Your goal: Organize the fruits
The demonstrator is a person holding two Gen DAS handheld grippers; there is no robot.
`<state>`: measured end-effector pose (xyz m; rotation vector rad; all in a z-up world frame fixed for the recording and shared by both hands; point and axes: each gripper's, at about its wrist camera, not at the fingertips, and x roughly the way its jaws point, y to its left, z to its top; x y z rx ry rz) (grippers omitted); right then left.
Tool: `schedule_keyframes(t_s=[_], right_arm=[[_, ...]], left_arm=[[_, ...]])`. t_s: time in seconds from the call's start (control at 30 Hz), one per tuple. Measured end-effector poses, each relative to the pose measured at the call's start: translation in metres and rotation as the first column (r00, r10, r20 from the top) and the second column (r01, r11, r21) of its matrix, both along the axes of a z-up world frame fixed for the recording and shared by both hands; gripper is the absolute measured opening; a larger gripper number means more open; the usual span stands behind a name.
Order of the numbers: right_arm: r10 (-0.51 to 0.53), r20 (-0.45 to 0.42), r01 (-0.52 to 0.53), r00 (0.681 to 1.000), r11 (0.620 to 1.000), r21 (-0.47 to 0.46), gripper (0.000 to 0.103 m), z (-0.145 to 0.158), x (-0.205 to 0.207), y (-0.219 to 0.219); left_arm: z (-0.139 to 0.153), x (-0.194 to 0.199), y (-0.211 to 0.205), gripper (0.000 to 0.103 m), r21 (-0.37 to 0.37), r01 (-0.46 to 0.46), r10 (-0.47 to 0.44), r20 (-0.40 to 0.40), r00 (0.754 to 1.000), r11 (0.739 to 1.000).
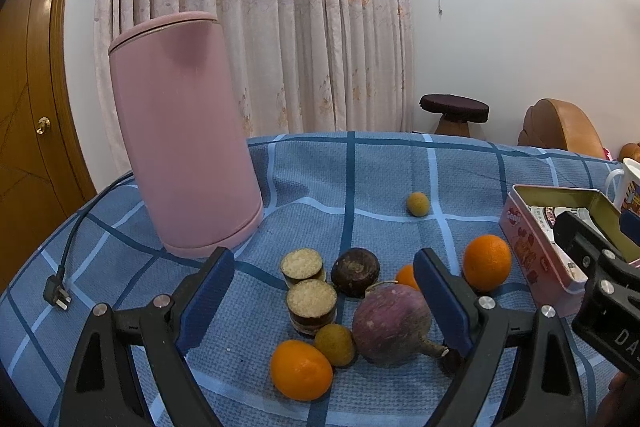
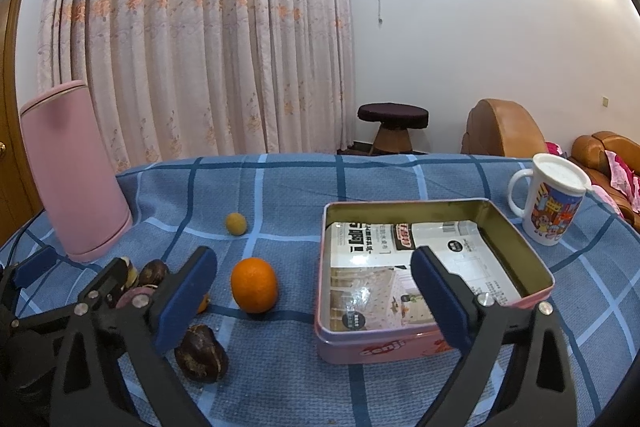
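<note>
A cluster of produce lies on the blue checked cloth in the left wrist view: an orange [image 1: 301, 369], a yellow-green fruit [image 1: 334, 343], a purple round fruit [image 1: 392, 325], a dark round fruit [image 1: 355, 271], two cut dark cylinders [image 1: 312, 303] and another orange [image 1: 487, 261]. A small yellow fruit [image 1: 418, 203] lies farther back. My left gripper [image 1: 324, 299] is open above the cluster. My right gripper [image 2: 314, 301] is open over the front edge of the pink tin box [image 2: 532, 259], with an orange [image 2: 254, 285] and a dark brown fruit [image 2: 201, 353] to its left.
A tall pink cylinder [image 1: 184, 131] stands at the back left with a black plug and cord [image 1: 56, 297]. A lidded white mug [image 2: 554, 199] stands right of the tin. The tin holds printed paper packets [image 2: 384, 267]. A stool and sofas stand beyond the table.
</note>
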<state>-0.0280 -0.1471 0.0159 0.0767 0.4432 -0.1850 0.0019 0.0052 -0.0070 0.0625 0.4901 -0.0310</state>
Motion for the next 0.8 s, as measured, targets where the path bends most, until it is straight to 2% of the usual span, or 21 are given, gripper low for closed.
schedule_keyframes(t_s=[0.5, 0.6, 0.7, 0.8], right_arm=[[0.016, -0.004, -0.016, 1.0, 1.0, -0.007, 0.097, -0.002, 0.001, 0.004], [0.028, -0.007, -0.028, 1.0, 0.999, -0.015, 0.094, -0.003, 0.001, 0.006], [0.064, -0.014, -0.064, 0.998, 0.998, -0.002, 0.085, -0.003, 0.001, 0.004], [0.144, -0.045, -0.142, 0.989, 0.989, 0.036, 0.082, -0.007, 0.004, 0.008]], left_arm=[[0.0, 0.001, 0.004, 0.092, -0.005, -0.005, 0.005, -0.023, 1.0, 1.0], [0.001, 0.004, 0.005, 0.092, 0.019, 0.001, -0.001, -0.02, 1.0, 1.0], [0.006, 0.009, 0.018, 0.092, 0.057, -0.033, 0.034, -0.005, 0.999, 0.998], [0.009, 0.016, 0.042, 0.092, 0.039, -0.073, 0.073, -0.012, 0.997, 0.997]])
